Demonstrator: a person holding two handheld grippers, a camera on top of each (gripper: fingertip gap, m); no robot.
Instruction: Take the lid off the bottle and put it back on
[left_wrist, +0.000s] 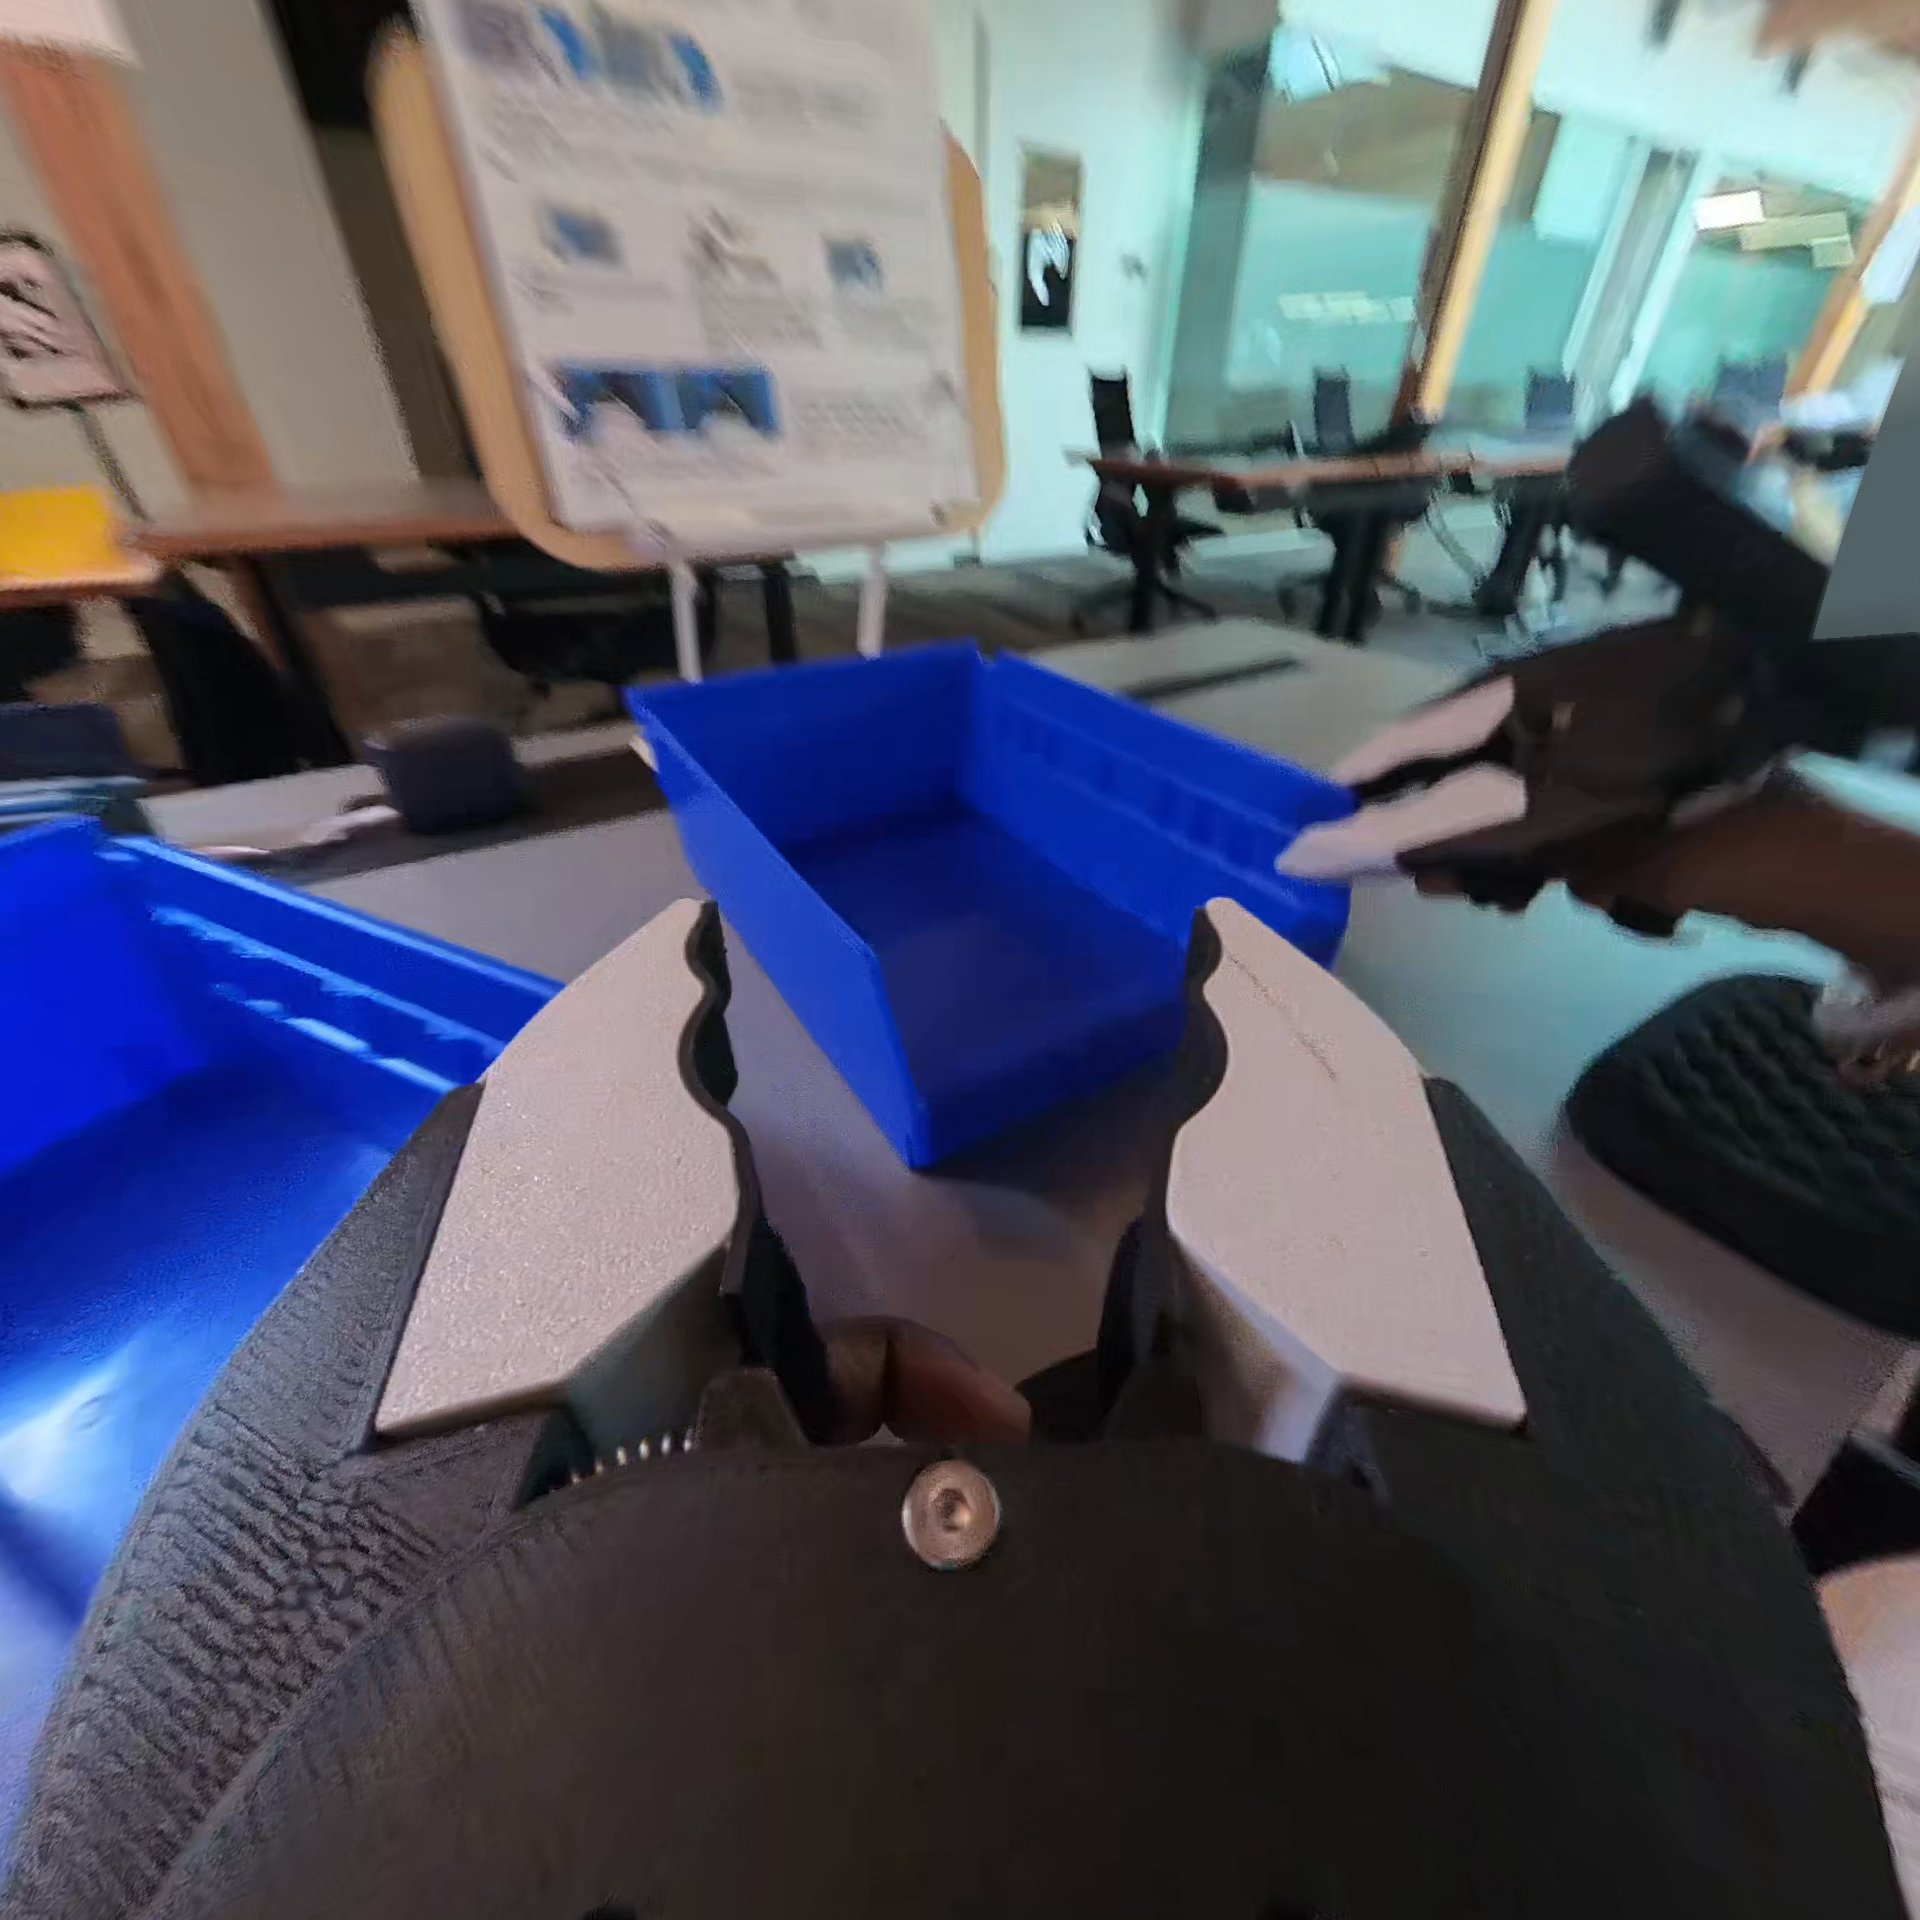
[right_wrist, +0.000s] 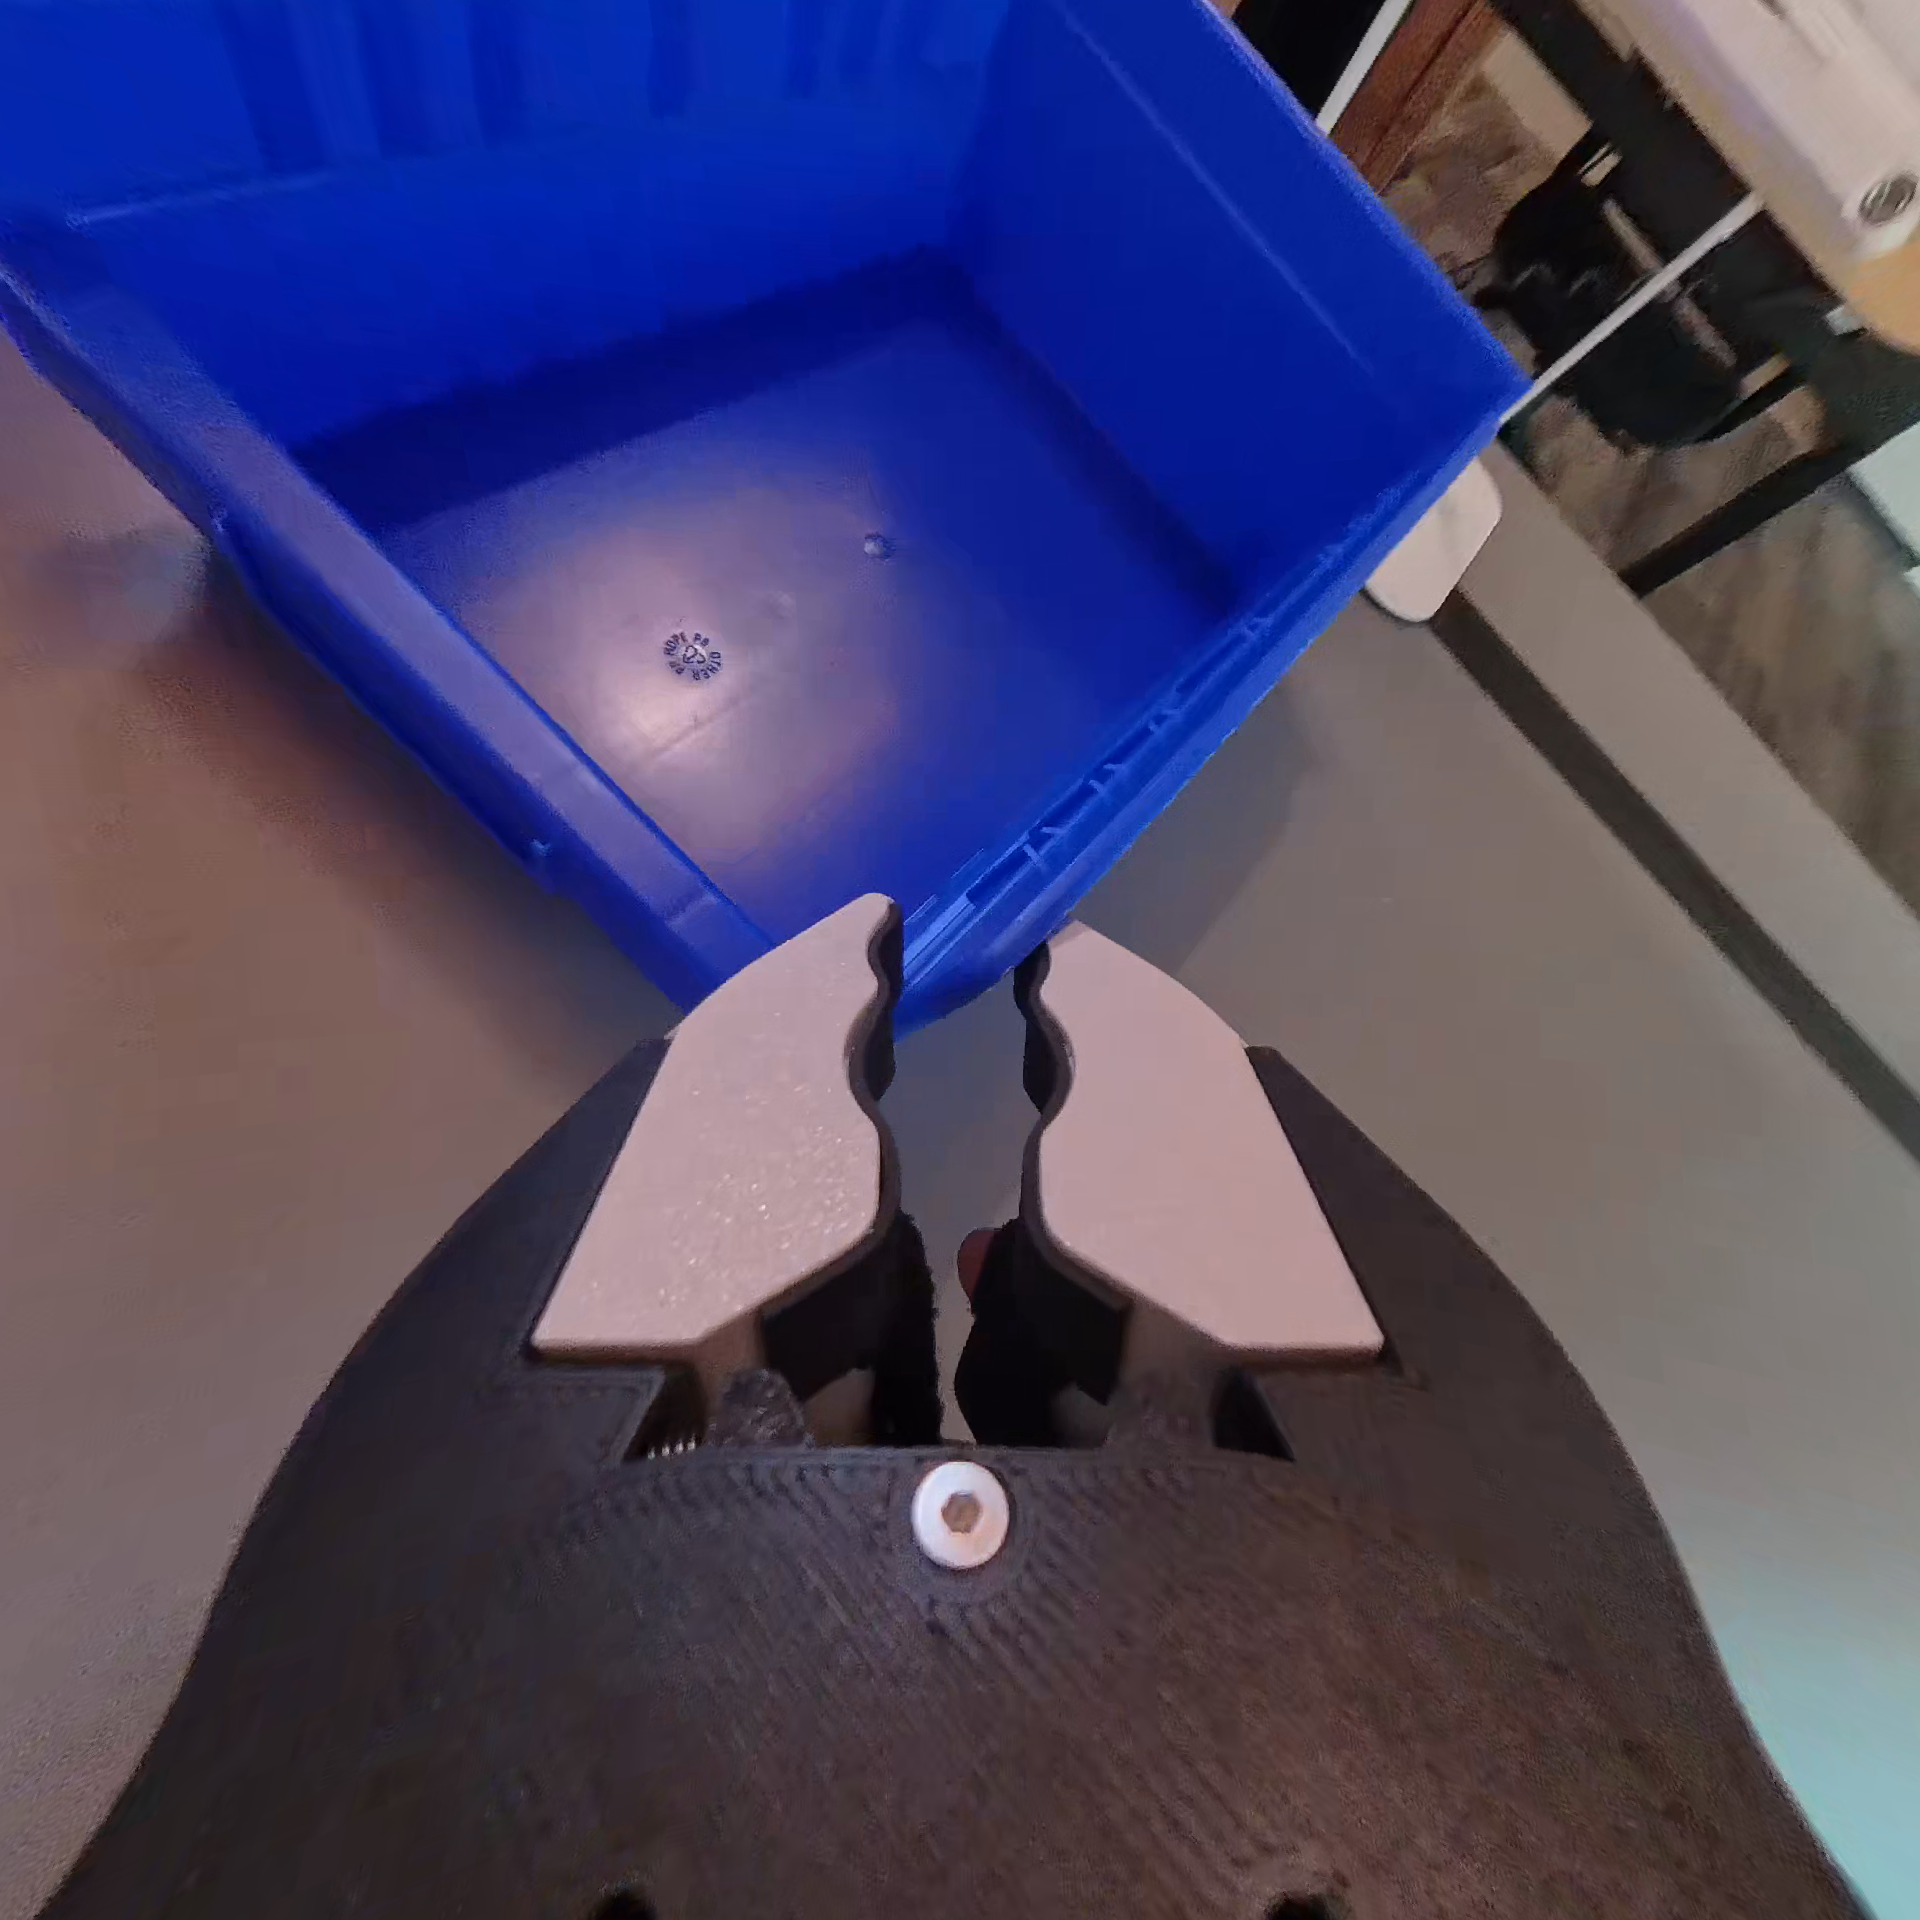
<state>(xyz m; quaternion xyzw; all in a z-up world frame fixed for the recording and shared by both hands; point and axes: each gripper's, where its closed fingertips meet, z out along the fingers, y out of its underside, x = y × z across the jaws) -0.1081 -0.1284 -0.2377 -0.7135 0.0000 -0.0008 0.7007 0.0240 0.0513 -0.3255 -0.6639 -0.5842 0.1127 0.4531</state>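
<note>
Neither view shows a bottle or a lid, so how far the task has got cannot be read here; judging from the empty grippers, the whole job may remain. How the bottle looks cannot be told either.

The left hand-held gripper (left_wrist: 956, 935) has its fingers spread wide with nothing between them. It points at a blue bin (left_wrist: 1081, 790) standing empty on the grey worktop (left_wrist: 1455, 977). The right hand-held gripper (right_wrist: 954, 961) is nearly closed, a narrow gap left, holding nothing, above the bin's near corner. A second blue bin (left_wrist: 156, 1091) sits at the near left.
</note>
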